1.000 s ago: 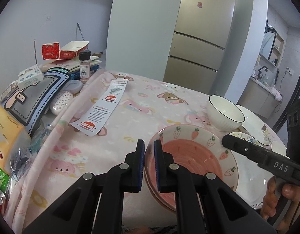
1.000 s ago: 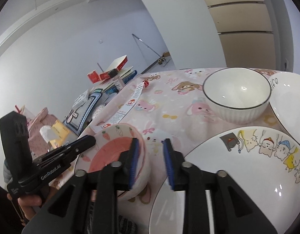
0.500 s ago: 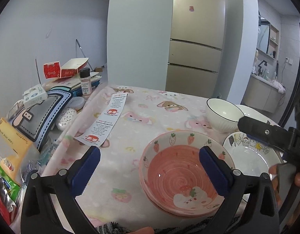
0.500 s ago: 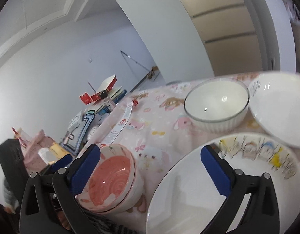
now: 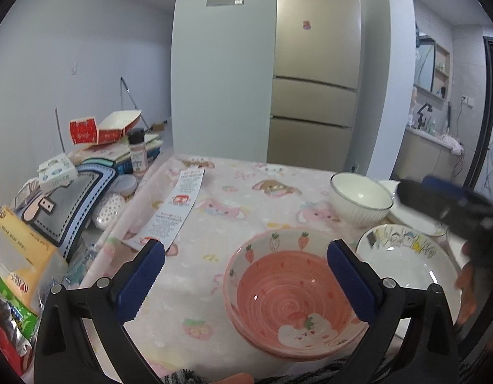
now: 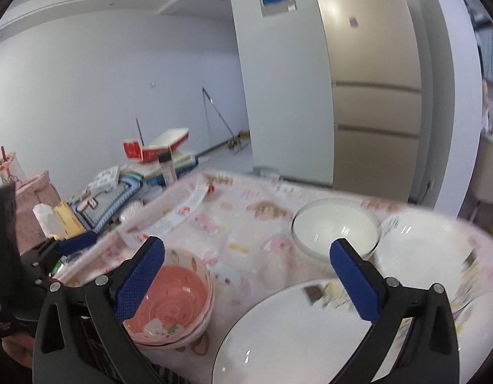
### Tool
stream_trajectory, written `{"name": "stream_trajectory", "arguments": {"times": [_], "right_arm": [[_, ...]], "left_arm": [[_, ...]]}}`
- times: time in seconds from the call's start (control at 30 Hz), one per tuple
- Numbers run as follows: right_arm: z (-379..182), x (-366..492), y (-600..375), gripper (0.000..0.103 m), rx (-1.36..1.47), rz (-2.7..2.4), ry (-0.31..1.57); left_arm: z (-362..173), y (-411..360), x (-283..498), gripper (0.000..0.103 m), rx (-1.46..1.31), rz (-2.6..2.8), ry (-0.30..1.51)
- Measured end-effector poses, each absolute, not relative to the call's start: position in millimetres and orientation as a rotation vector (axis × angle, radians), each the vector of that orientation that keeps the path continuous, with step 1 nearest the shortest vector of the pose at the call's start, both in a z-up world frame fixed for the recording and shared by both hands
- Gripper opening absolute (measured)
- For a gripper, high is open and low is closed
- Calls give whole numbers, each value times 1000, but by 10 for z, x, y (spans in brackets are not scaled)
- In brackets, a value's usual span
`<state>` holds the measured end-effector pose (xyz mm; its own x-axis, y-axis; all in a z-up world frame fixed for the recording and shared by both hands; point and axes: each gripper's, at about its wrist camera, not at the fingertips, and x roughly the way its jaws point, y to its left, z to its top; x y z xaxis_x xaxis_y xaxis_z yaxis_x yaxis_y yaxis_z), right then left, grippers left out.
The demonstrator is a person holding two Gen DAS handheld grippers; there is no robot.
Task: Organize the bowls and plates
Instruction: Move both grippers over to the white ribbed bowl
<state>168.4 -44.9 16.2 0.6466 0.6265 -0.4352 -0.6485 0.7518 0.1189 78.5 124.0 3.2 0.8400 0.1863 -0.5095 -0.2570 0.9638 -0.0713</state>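
Observation:
Two pink strawberry bowls [image 5: 288,291] sit nested on the pink tablecloth, just ahead of my left gripper [image 5: 245,249]. Its jaws stand wide open, apart from the rim, and nothing is held. Right of the bowls lies a cartoon plate [image 5: 406,265], with a white ribbed bowl [image 5: 360,203] behind it. My right gripper [image 6: 246,244] hangs open above the cartoon plate [image 6: 294,332], empty. From there the pink bowls [image 6: 173,300] are at lower left, the white bowl [image 6: 336,227] ahead, and a plain white plate [image 6: 422,249] at the right.
Clutter is piled along the table's left side: a red-and-white box [image 5: 99,128], a spice bottle [image 5: 138,153], a grey bag [image 5: 64,204] and a yellow tissue pack [image 5: 19,246]. A paper leaflet [image 5: 173,208] lies on the cloth. A fridge [image 5: 313,80] stands behind.
Both grippers went from nearly shut to wide open. The right gripper rose and rolled, so the plates now sit lower in its view. The left stayed by the pink bowls.

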Motion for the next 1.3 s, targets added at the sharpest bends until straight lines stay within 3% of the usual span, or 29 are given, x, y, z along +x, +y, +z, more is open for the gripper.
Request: {"name": "stream_trajectory", "arguments": {"times": [0.3,0.53,0.77,0.97,1.3], "right_arm": [[1153,1422,-777,103,-136,649,198],[1706,1538,-1031,103,-63,596,100],[1917,1702,-1174,103,-20,536,75],[1675,1868,-1160,103,-45,525,127],[1304,2284,-1263,103,-35,508,259]], "left_arm": [[837,1057,796,103,-133,124,413],[1659,888,997,103,-147,59,277],[2097,786,1335,103,-177,-2,212],[1933,704,1907,103,-195,9,313],[987,770,2676,103,-272,-34,613]]}}
